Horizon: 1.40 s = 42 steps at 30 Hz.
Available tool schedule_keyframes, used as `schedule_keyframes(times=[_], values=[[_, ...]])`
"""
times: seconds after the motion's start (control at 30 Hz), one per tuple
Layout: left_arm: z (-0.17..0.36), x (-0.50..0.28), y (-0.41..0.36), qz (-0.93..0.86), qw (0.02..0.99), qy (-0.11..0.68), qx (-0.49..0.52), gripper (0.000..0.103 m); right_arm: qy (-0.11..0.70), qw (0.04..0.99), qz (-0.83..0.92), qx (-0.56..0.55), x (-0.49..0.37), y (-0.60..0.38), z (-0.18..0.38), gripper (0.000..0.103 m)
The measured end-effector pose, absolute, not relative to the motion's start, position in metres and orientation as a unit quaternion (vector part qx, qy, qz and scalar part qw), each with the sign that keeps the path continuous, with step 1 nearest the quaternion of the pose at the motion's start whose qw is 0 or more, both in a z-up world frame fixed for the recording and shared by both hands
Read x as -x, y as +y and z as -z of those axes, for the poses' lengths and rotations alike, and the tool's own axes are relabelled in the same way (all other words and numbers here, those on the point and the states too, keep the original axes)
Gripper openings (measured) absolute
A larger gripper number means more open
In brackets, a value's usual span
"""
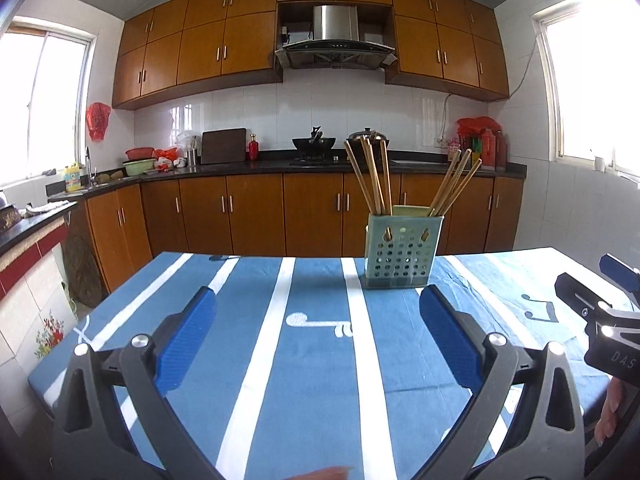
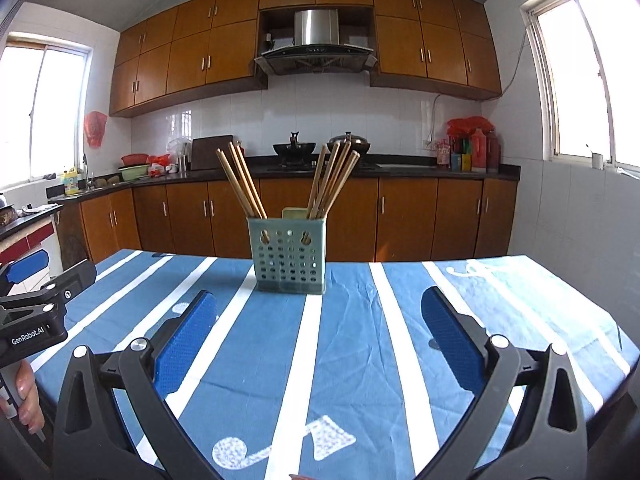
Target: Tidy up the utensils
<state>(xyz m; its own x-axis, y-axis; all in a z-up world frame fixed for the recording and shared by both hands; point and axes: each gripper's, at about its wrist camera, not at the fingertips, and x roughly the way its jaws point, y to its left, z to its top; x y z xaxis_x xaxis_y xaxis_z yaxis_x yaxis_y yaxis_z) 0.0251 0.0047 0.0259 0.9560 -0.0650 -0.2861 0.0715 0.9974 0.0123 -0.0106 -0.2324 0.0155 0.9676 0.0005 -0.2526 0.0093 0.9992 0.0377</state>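
Observation:
A pale green perforated utensil holder (image 1: 403, 252) (image 2: 290, 256) stands near the far edge of the table. Two bunches of wooden chopsticks (image 1: 370, 178) (image 2: 242, 182) lean out of it, one to each side. My left gripper (image 1: 318, 300) hovers low over the cloth with its blue pads wide apart and nothing between them; the holder is ahead and slightly right of it. My right gripper (image 2: 320, 304) is likewise open and empty, with the holder ahead and a little to its left. Each gripper shows at the edge of the other's view.
The table wears a blue cloth with white stripes (image 1: 280, 320) (image 2: 360, 340). Beyond it run wooden kitchen cabinets (image 1: 256, 212), a dark counter with a wok (image 1: 314, 143) and a lidded pot (image 2: 348, 140), bottles at the right, and windows on both side walls.

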Motion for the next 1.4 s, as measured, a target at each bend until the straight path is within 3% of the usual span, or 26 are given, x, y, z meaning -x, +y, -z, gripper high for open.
schedule_keyframes(times=[1.4], values=[[-0.004, -0.022, -0.001, 0.045, 0.984, 0.17, 0.004, 0.099, 0.162, 0.987, 0.002, -0.023, 0.012, -0.23, 0.009, 0.101]])
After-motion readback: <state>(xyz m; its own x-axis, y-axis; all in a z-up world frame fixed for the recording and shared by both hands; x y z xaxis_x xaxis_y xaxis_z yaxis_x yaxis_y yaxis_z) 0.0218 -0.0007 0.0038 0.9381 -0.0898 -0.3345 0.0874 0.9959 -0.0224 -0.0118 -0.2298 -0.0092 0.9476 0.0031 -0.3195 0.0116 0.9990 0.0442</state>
